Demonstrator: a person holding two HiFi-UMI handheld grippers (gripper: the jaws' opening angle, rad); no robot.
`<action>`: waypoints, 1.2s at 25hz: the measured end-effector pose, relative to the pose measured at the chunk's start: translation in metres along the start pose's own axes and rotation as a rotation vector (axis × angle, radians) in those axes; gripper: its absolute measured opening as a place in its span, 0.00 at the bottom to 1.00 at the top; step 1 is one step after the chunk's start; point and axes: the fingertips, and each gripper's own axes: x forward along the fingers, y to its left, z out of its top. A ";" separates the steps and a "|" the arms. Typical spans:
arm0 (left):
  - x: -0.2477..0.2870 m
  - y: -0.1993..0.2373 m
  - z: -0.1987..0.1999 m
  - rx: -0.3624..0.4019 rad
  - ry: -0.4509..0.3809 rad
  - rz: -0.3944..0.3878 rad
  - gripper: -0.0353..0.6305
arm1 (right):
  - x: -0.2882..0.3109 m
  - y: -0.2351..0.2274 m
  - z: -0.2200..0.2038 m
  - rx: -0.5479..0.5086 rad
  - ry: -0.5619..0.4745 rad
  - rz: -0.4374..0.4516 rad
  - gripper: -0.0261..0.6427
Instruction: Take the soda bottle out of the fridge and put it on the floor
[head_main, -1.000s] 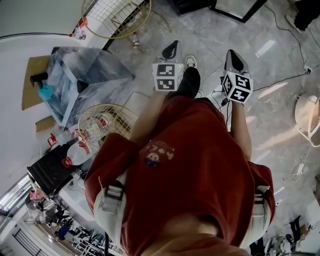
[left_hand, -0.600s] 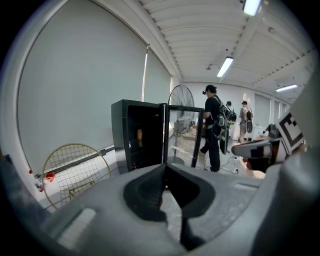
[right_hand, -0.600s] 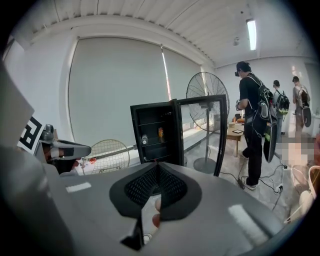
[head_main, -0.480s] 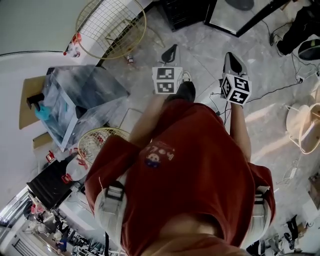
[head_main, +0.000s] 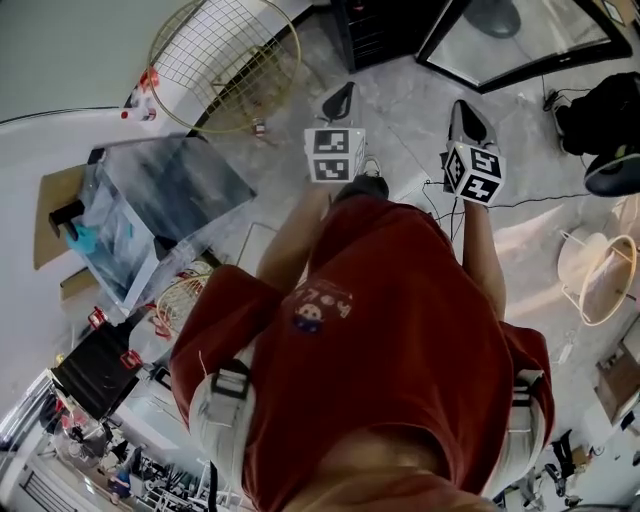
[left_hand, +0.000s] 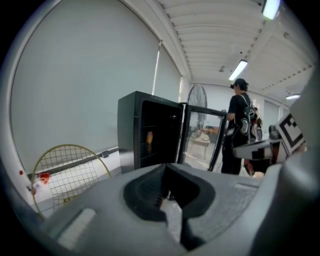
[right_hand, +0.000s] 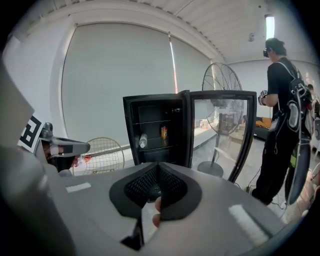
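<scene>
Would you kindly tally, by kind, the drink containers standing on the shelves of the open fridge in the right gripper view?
Clear bottle: 1
Orange can: 1
Total: 2

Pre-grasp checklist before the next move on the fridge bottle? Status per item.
1. Fridge door open: ok, swung wide.
2. Bottle spotted: ok, on a shelf, left of the can.
3. Right gripper ready to grasp: not ok, jaws shut, empty.
4. Left gripper ready: not ok, jaws shut, empty.
5. Fridge within reach: not ok, open floor lies between.
6. Bystander clear of the approach: cannot tell; stands just past the door's edge.
</scene>
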 end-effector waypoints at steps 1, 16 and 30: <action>0.005 0.005 0.003 -0.002 -0.002 0.003 0.05 | 0.008 0.001 0.004 0.004 0.001 0.003 0.03; 0.053 0.023 0.030 -0.015 -0.022 0.094 0.05 | 0.065 -0.029 0.050 -0.006 -0.074 0.041 0.03; 0.107 -0.019 0.059 -0.148 -0.044 0.458 0.05 | 0.157 -0.119 0.101 -0.102 -0.023 0.345 0.03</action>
